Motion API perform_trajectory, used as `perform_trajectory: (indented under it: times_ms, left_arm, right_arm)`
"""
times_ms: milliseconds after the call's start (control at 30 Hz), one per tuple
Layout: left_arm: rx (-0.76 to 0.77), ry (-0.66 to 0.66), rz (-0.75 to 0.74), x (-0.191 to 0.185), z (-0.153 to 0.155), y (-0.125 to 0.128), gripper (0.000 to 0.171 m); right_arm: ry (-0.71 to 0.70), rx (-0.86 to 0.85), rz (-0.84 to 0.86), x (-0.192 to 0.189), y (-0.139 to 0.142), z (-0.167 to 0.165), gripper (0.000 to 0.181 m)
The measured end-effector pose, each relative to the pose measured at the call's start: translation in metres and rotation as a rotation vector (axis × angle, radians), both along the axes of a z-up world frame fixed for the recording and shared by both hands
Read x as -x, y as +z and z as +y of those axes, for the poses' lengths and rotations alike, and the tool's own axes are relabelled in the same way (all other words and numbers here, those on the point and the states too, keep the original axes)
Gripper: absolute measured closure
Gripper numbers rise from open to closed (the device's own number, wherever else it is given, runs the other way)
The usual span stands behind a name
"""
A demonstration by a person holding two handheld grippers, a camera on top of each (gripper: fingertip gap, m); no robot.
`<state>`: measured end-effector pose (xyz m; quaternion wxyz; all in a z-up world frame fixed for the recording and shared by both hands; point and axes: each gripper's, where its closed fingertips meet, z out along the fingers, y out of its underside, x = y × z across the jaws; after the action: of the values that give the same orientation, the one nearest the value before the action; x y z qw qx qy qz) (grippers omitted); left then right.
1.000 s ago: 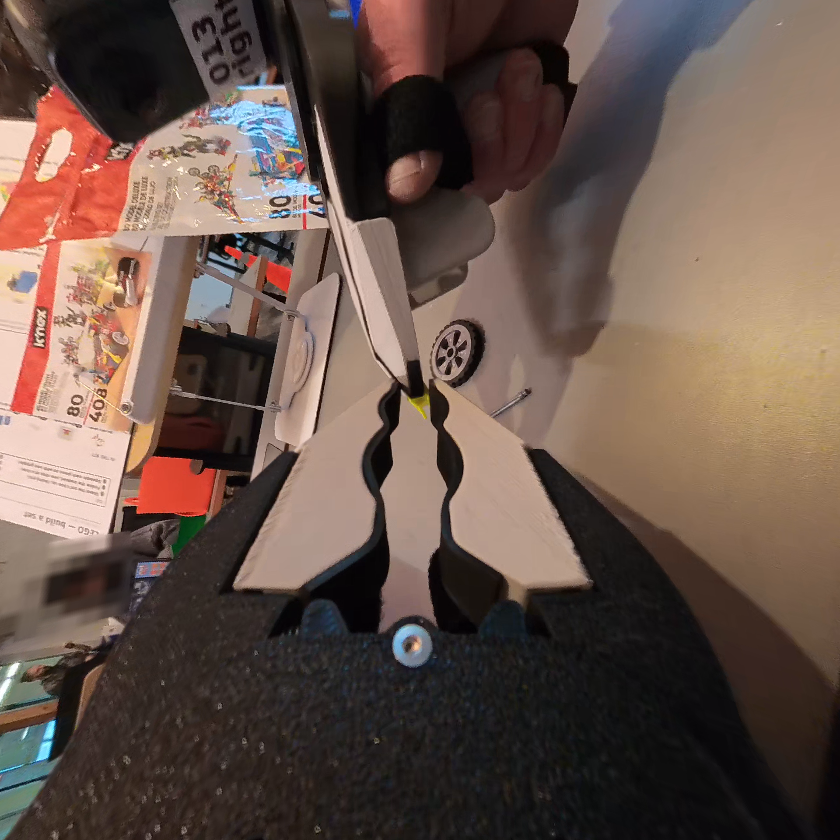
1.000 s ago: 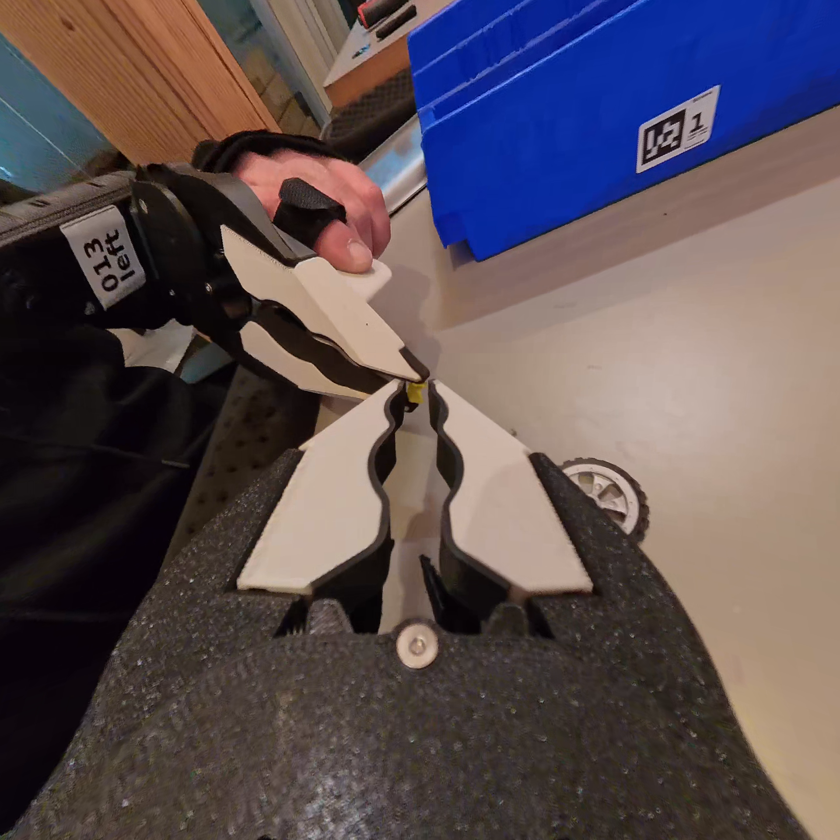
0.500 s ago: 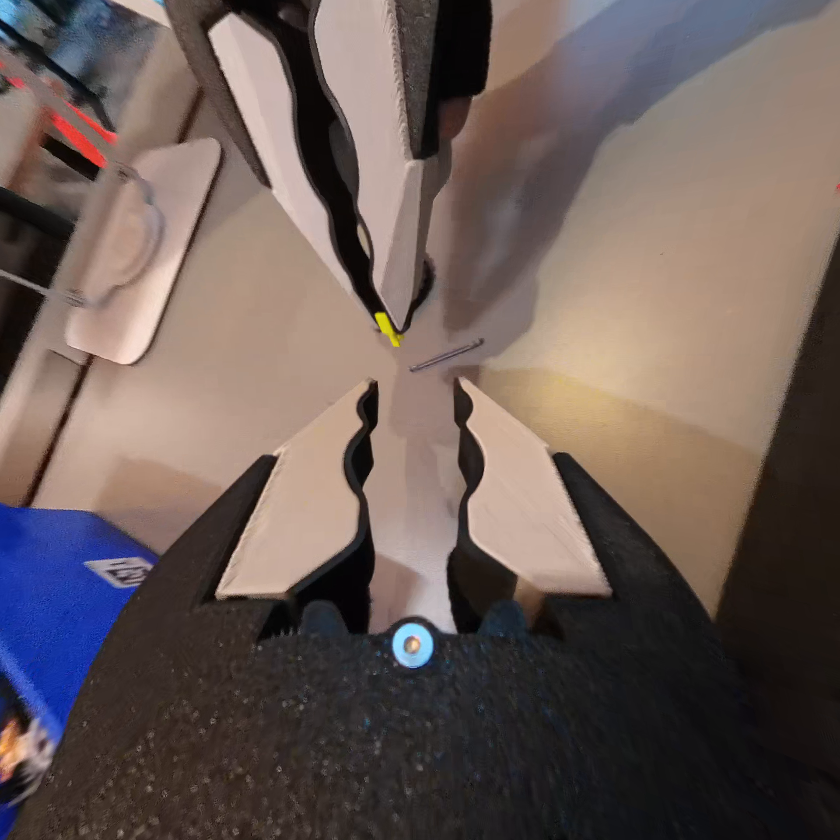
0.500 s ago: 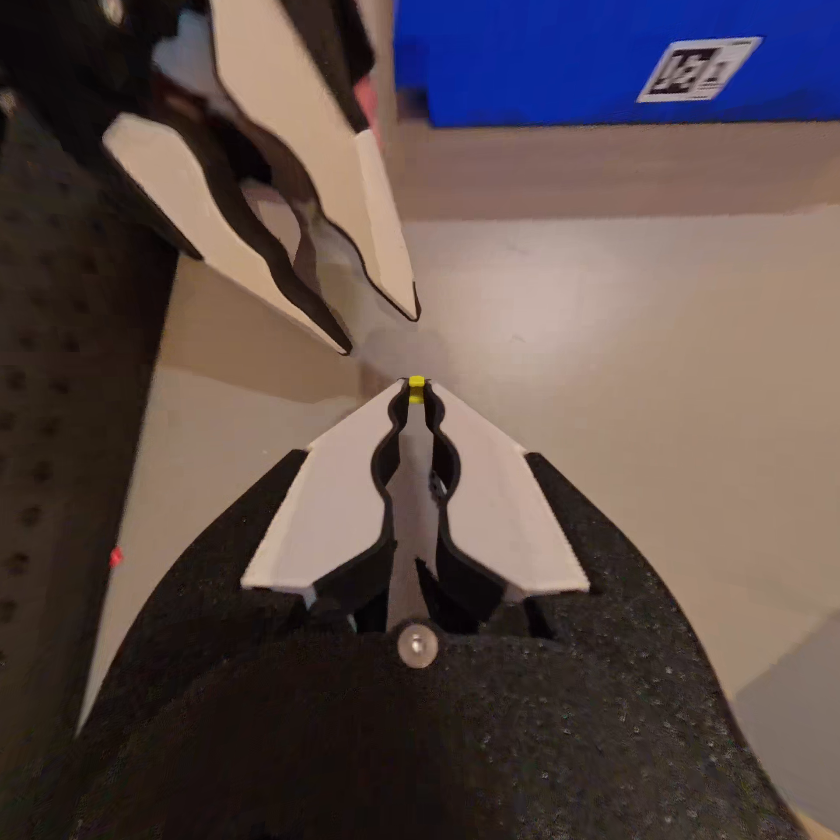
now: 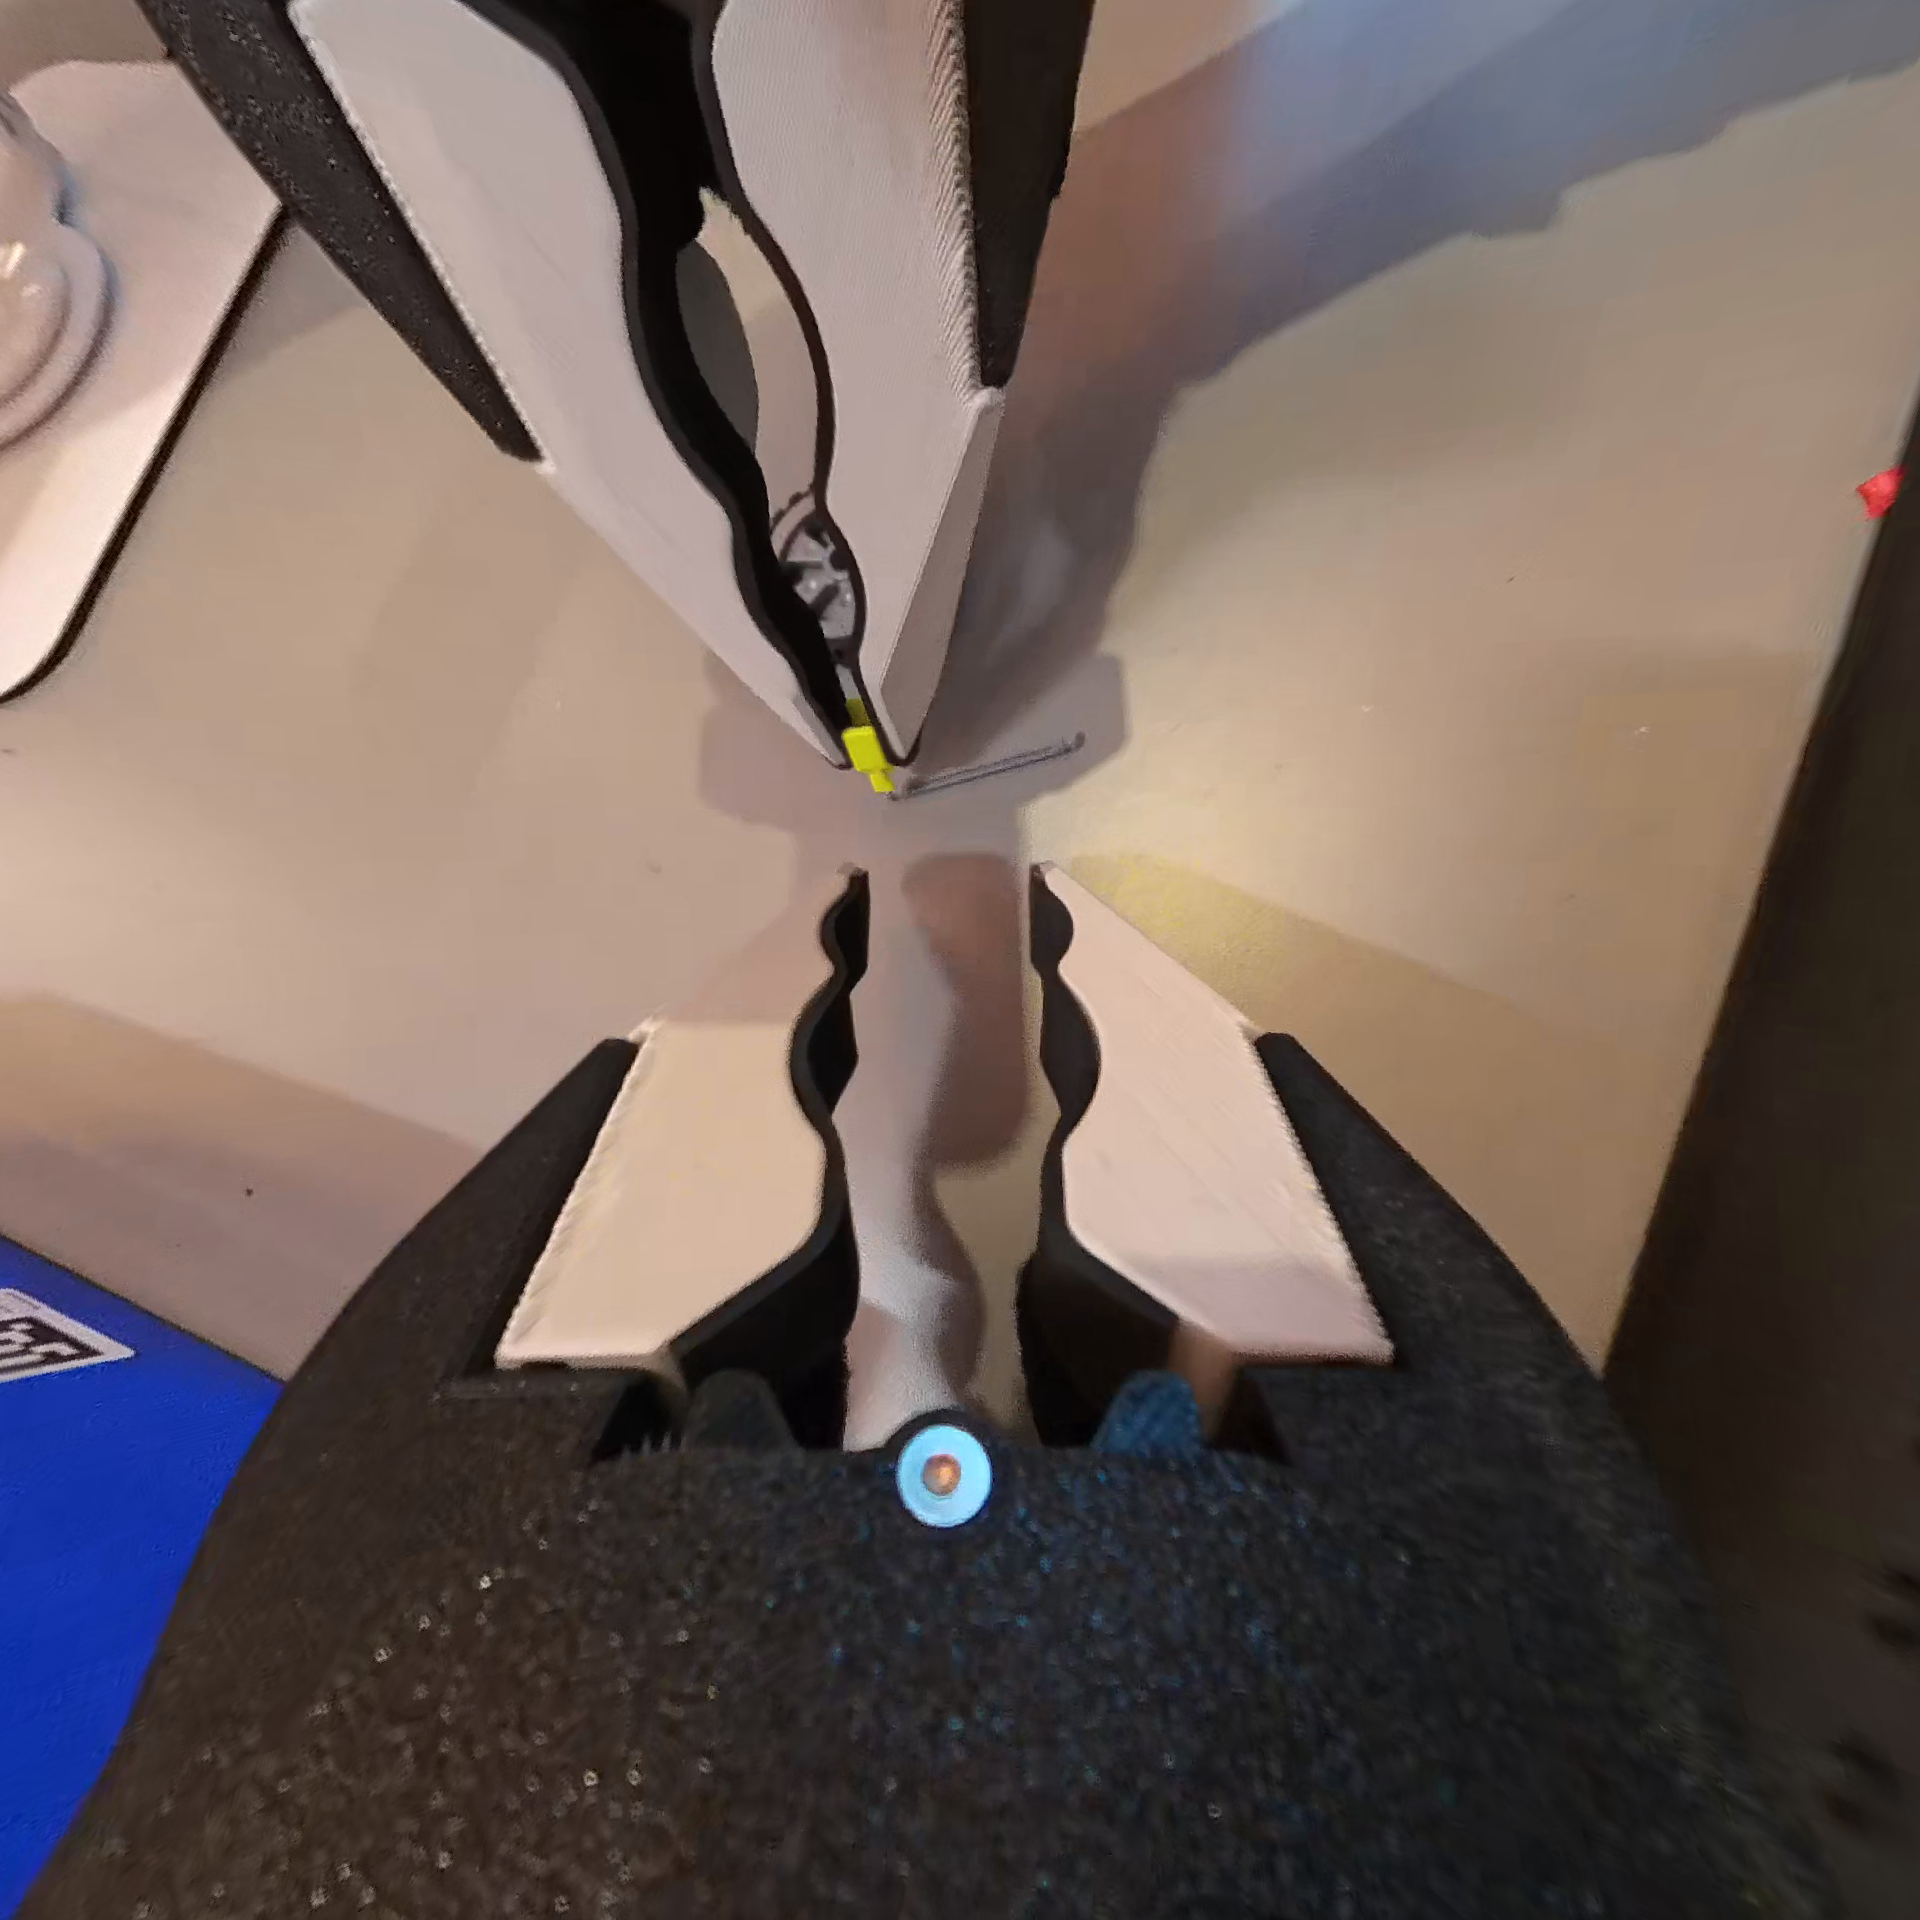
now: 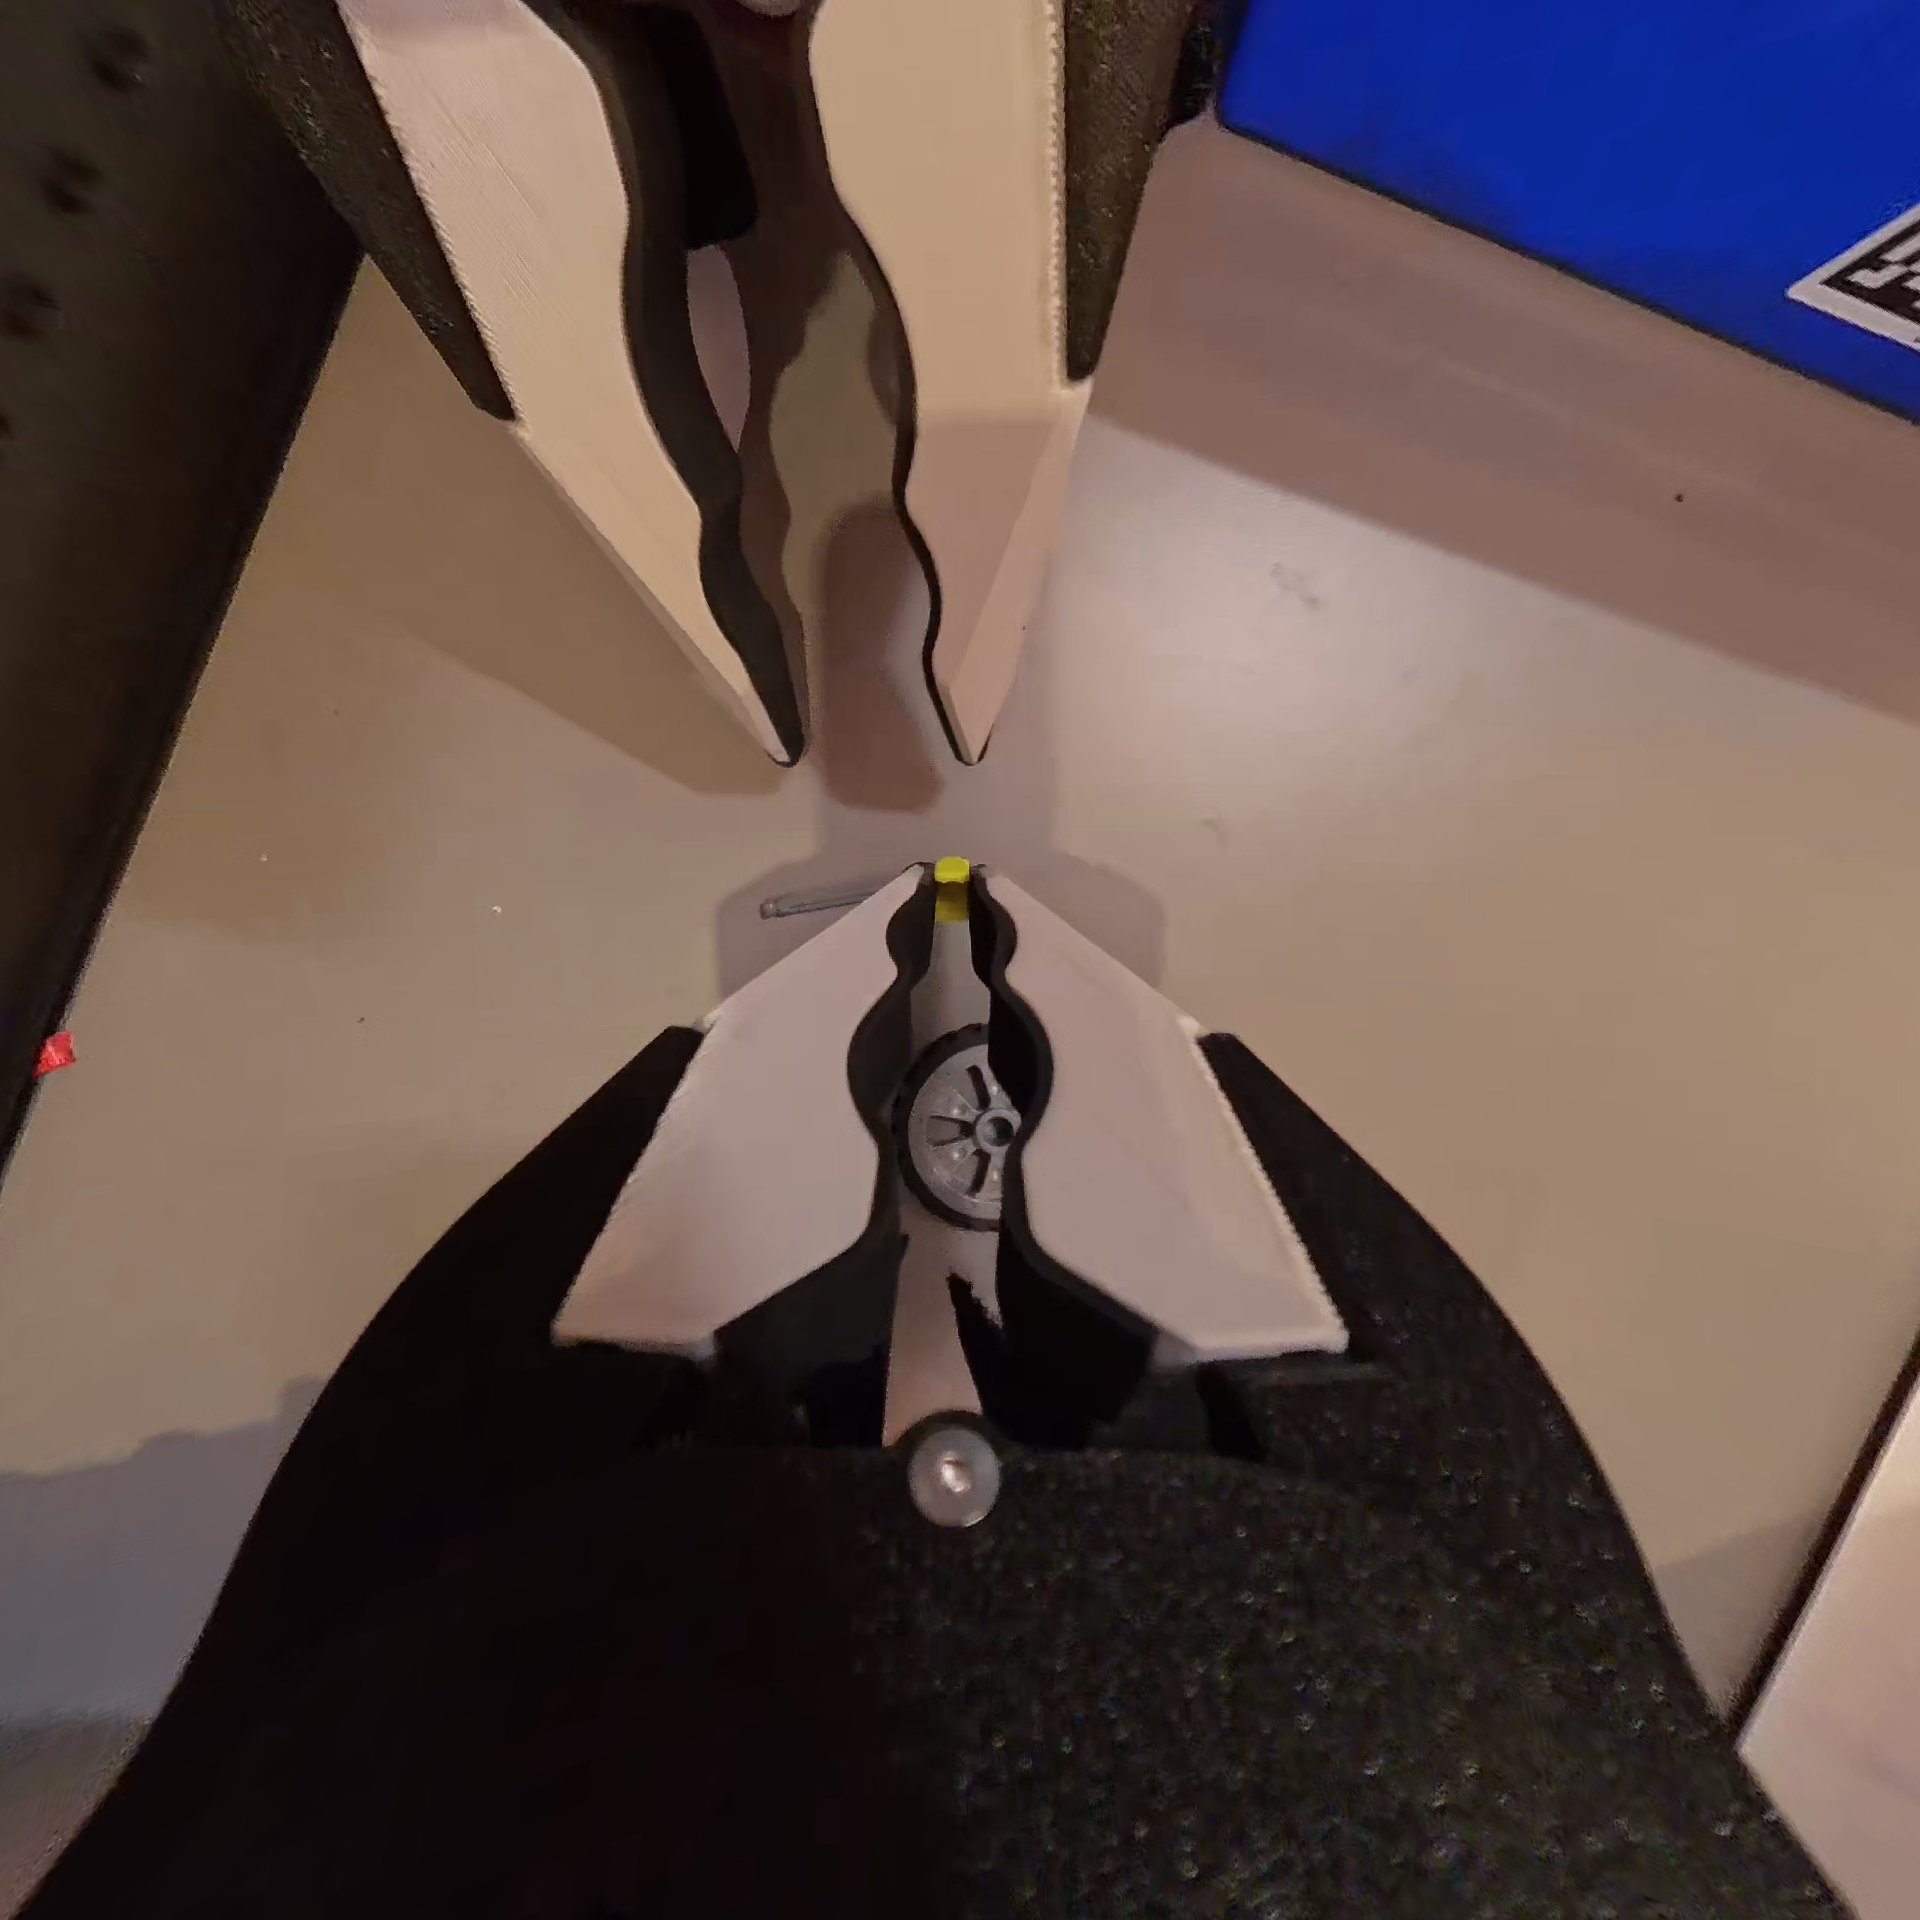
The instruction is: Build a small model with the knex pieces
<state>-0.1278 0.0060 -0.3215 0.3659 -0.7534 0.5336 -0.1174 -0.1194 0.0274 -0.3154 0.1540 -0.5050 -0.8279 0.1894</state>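
A small red fragment (image 6: 54,1052) lies at the far left of the right wrist view, at the edge of a dark perforated mat (image 6: 114,436) beside the beige tabletop (image 6: 1455,883). Farther right, a thin metal pin (image 6: 816,902) lies flat on the tabletop, just beside the tips of the right gripper (image 6: 948,883). That gripper's fingers are clamped together on a small yellow peg (image 6: 950,881), whose end sticks out past the tips. Behind the peg, seen through the gap between these fingers, a toy wheel (image 6: 961,1132) with a black tyre and grey spokes shows; whether it rests on the tabletop cannot be told.

Facing it from above in the same view, the left gripper (image 6: 878,753) has its fingers apart with nothing between them, the tips near the peg but clear of it. At the upper right stands a blue bin (image 6: 1558,156) carrying a black-and-white square marker (image 6: 1870,281). A pale board (image 6: 1849,1704) edges in at the lower right.
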Motion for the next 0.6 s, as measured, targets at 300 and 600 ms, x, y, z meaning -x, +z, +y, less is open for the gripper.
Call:
perform_trajectory:
  times_ms: [300, 600]
  left_arm:
    - [0.033, 0.001, 0.013, 0.0011, -0.0004, -0.0067, 0.143]
    - [0.044, 0.006, 0.009, 0.001, -0.0003, -0.0068, 0.143]
  right_arm:
    - [0.053, 0.015, -0.074, 0.0004, -0.0058, -0.0037, 0.176]
    - [0.074, 0.014, -0.115, -0.0005, -0.01, -0.0086, 0.176]
